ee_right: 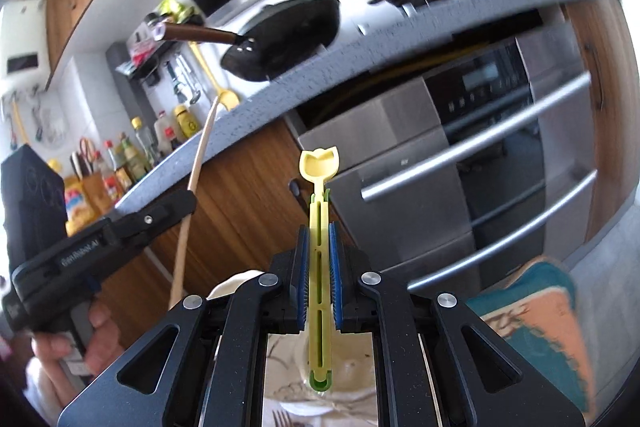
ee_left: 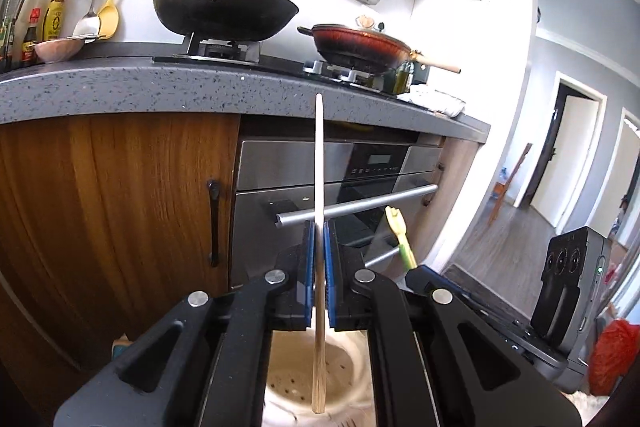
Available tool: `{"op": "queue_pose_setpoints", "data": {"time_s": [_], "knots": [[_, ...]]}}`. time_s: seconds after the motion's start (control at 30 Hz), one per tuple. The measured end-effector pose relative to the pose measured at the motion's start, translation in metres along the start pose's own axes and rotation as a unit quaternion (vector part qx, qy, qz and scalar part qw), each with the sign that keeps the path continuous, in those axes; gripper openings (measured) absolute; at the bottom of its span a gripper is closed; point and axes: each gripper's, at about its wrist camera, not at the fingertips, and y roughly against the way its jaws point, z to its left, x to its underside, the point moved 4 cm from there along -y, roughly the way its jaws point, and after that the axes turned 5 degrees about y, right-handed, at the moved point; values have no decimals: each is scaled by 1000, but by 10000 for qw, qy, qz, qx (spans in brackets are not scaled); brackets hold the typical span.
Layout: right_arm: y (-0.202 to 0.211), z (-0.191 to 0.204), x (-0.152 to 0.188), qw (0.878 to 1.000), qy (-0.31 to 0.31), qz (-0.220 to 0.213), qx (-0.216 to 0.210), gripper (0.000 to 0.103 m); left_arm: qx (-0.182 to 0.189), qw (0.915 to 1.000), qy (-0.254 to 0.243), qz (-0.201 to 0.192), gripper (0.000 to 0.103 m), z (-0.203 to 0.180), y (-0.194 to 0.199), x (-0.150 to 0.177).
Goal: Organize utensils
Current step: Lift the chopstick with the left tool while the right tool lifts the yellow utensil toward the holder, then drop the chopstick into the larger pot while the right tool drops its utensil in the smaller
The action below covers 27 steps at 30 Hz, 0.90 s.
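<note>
My left gripper [ee_left: 318,227] is shut on a long wooden chopstick [ee_left: 319,155] that stands upright, its lower end over a cream perforated utensil holder [ee_left: 292,375] below the jaws. My right gripper [ee_right: 319,227] is shut on a yellow-green plastic spoon [ee_right: 319,163], bowl end pointing up and forward. The spoon also shows in the left wrist view [ee_left: 398,227] at the right. The left gripper [ee_right: 176,205] and its chopstick [ee_right: 200,147] show at the left of the right wrist view.
A grey stone counter [ee_left: 160,87] holds a hob with a black wok [ee_left: 224,7] and a red pan [ee_left: 360,45]. Below are a wooden cabinet door [ee_left: 120,207] and a steel oven [ee_left: 360,179]. A folded teal-orange cloth [ee_right: 536,315] lies at the right.
</note>
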Motion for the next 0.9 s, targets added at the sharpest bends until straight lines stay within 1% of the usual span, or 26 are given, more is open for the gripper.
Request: {"op": "queue_pose_setpoints", "data": {"time_s": [0.1, 0.23, 0.33, 0.43, 0.6, 0.77, 0.9], "knots": [[-12, -8, 9, 9999, -155, 46, -1, 11, -56, 10000, 67, -1, 5, 8, -10, 6], [-23, -13, 19, 9997, 45, 91, 241, 11, -96, 9999, 41, 5, 5, 16, -18, 12], [-22, -14, 26, 9991, 206, 111, 357, 11, -128, 9999, -5, 25, 5, 20, -18, 19], [-15, -9, 31, 9982, 418, 115, 420, 11, -122, 9999, -81, 67, 5, 22, -13, 27], [-2, -2, 37, 9957, 701, 176, 572, 11, -214, 9992, -324, 18, 5, 20, 6, 39], [6, -1, 48, 9937, 761, 375, 734, 11, -320, 9985, -425, 101, 5, 21, 20, 50], [12, -1, 49, 9929, 778, 376, 816, 11, -387, 9979, -515, 99, 5, 20, 27, 53]]}}
